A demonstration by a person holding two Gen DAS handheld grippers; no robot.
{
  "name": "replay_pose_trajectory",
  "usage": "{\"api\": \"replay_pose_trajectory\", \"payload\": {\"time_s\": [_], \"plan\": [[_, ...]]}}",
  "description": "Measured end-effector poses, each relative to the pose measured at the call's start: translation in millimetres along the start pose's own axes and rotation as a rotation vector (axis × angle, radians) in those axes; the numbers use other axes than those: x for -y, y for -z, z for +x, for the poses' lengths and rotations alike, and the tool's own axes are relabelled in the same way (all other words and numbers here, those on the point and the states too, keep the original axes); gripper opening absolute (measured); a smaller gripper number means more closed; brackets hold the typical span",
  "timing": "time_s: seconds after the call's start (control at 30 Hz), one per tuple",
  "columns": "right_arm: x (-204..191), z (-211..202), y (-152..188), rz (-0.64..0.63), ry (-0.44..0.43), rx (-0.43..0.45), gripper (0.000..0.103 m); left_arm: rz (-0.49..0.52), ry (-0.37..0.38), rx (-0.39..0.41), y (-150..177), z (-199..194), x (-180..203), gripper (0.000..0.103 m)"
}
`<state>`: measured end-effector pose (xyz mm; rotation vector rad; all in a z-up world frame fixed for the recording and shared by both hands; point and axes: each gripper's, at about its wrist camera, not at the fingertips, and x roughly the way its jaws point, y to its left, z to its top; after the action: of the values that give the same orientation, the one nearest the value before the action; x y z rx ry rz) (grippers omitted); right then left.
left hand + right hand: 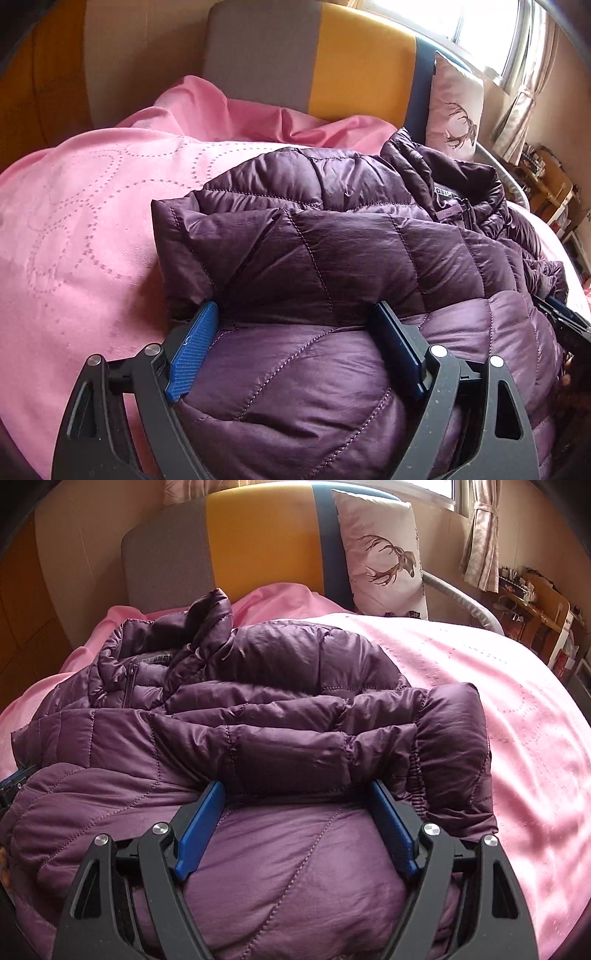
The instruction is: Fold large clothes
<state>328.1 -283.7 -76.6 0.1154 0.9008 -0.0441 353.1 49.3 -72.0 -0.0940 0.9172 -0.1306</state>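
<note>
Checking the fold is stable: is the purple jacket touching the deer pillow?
Apart. The right wrist view shows bare pink bedspread between the purple jacket and the deer pillow.

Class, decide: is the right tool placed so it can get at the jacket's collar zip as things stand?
Probably not directly: the right tool sits open over the purple puffer jacket's near part, and a folded sleeve lies between it and the zip.

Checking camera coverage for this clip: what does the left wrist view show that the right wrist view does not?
Left wrist only: the jacket's left sleeve end, with the right gripper at the frame edge. Right wrist only: the right sleeve cuff and the zipper. Both: the purple puffer jacket on the pink bedspread, the deer pillow, open jaws.
</note>
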Motion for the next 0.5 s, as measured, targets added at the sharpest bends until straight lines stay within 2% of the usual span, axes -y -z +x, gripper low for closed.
{"api": "replay_pose_trajectory", "payload": {"time_s": [0.1,0.13,0.23,0.3,0.4,0.5], "plan": [[-3.2,-9.0,-3.4,-0.014,0.019,-0.013,0.08,0.021,-0.053,-0.007,-3.7,-11.8,7.0,0.084],[-5.7,-15.2,-4.8,-0.021,0.027,-0.009,0.083,0.027,-0.078,0.017,-3.0,-24.5,11.4,0.084],[-18.1,-46.3,-4.0,-0.048,0.002,0.054,0.087,0.068,-0.036,0.108,4.4,-59.7,26.1,0.084],[-32.3,-65.1,1.9,-0.084,-0.042,0.09,0.09,0.105,-0.006,0.129,12.4,-72.2,37.9,0.084],[-50.7,-69.5,12.7,-0.126,-0.081,0.078,0.091,0.145,0.035,0.098,26.1,-71.2,55.3,0.084],[-59.5,-55.3,27.6,-0.143,-0.064,0.035,0.091,0.159,0.022,0.033,37.0,-51.5,60.5,0.086]]}}
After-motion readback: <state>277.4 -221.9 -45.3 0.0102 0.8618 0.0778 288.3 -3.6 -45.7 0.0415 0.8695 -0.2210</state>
